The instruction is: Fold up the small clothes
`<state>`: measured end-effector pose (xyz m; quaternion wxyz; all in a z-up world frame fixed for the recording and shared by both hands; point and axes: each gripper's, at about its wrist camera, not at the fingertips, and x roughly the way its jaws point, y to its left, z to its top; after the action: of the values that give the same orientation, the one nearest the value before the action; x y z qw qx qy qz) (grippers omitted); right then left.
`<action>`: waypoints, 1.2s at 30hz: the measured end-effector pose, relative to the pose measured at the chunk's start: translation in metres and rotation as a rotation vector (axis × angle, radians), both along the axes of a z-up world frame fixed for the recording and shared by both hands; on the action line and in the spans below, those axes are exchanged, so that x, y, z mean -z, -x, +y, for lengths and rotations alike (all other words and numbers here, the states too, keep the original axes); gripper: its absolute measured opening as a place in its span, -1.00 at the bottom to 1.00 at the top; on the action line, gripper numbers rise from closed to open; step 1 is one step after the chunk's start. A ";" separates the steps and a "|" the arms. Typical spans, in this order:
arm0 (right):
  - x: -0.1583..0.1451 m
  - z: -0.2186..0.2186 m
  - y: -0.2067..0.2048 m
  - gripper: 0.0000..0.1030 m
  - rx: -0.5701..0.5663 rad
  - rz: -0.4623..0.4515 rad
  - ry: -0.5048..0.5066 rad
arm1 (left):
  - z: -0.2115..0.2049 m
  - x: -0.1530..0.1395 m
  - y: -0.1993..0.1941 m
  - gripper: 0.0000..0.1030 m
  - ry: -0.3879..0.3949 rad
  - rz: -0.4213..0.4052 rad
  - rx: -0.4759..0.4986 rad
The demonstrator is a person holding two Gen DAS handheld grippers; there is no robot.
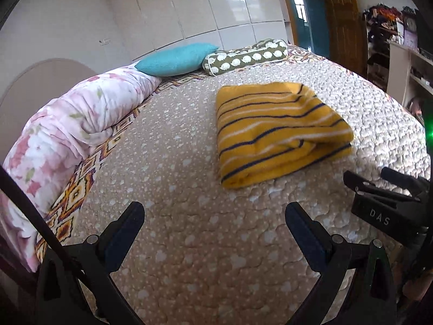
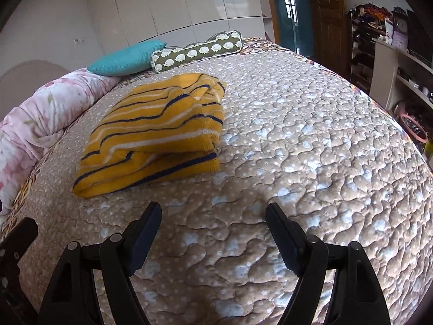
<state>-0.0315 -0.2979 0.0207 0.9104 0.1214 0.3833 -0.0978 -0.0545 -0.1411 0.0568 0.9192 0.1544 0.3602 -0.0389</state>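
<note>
Lying folded, yellow striped garment [image 2: 154, 132]

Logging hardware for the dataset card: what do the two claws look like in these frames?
Both are matte black plastic. The left claw and right claw each have two tapered fingers with dark blue-black pads and round silver pivot pins. In the left wrist view, the right claw's body carries white "DAS" lettering. A green light glows at that view's right edge.
</note>
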 end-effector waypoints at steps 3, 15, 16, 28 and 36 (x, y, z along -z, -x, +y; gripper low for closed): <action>0.000 0.001 0.000 0.61 0.003 0.003 0.007 | -0.001 0.004 -0.001 1.00 -0.003 0.019 0.003; 0.000 0.008 -0.002 0.61 0.001 0.009 0.053 | -0.001 0.004 -0.002 1.00 -0.011 0.022 -0.009; -0.001 0.008 -0.002 0.61 0.002 0.009 0.056 | -0.001 0.004 -0.002 1.00 -0.011 0.021 -0.009; -0.004 0.018 -0.001 0.62 0.015 0.013 0.138 | 0.000 0.005 -0.003 1.00 -0.004 0.029 -0.011; -0.016 0.029 0.006 0.62 0.084 0.017 0.314 | 0.005 0.005 -0.003 1.00 0.042 0.033 -0.019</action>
<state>-0.0373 -0.2693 0.0365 0.9100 -0.0074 0.3655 -0.1954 -0.0511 -0.1357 0.0519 0.9165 0.1309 0.3758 -0.0404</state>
